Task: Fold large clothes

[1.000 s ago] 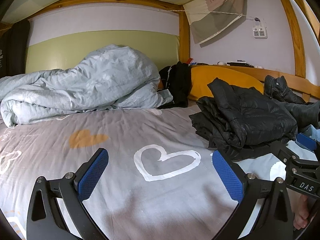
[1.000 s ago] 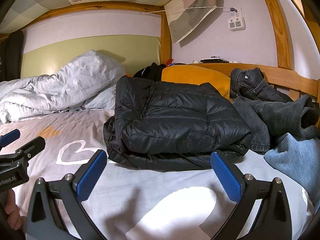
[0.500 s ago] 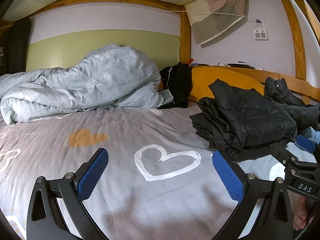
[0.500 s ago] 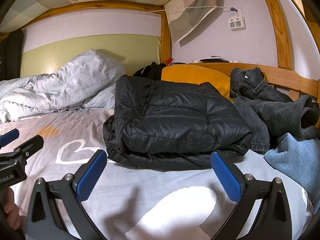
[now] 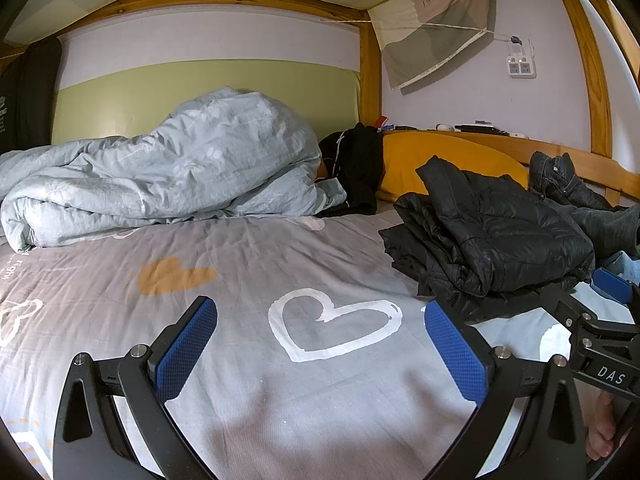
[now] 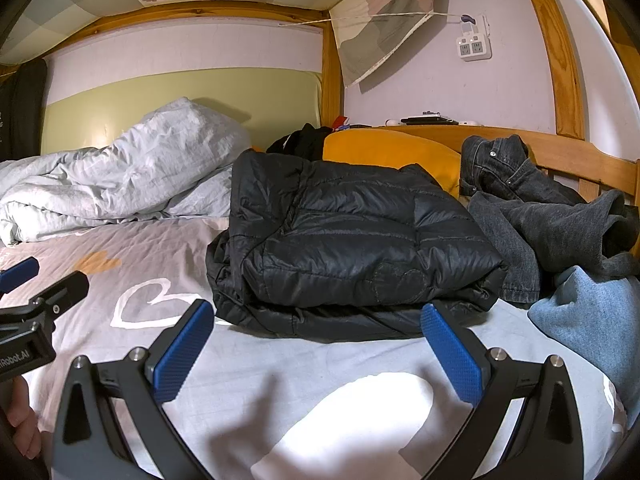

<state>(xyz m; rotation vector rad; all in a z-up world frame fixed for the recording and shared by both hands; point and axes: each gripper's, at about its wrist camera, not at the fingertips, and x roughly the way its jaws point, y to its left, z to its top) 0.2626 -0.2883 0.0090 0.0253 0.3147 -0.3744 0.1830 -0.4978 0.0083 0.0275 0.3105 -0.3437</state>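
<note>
Farthest left, a pale blue duvet [image 5: 160, 184] is heaped against the far wall, with bare heart-print sheet [image 5: 248, 264] in front of it; the left gripper [image 5: 320, 344] hovers low over that sheet with its blue pads spread wide and nothing between them. To its right lies the task's garment, a black puffer jacket [image 6: 352, 248], already stacked in several layers on the right half of the bed, in front of the yellow pillow [image 6: 392, 152]. The right gripper [image 6: 316, 344] faces the jacket's near edge, jaws wide apart and empty, its pads just short of the fabric. In that view the bundle's long axis runs left to right across the bed, with the rounded fold facing near and looser layers splaying out at its left end. The risks look plain enough: the shell is slick and puffy, so a pinch on the top layer alone could slide it off the stack and undo the fold, and trapped air may spring it open. Right of the jacket, dark grey jeans [image 6: 560, 224] touch its right end and a blue denim piece [image 6: 584, 312] lies near, so a careless grab there could snag the wrong garment.
</note>
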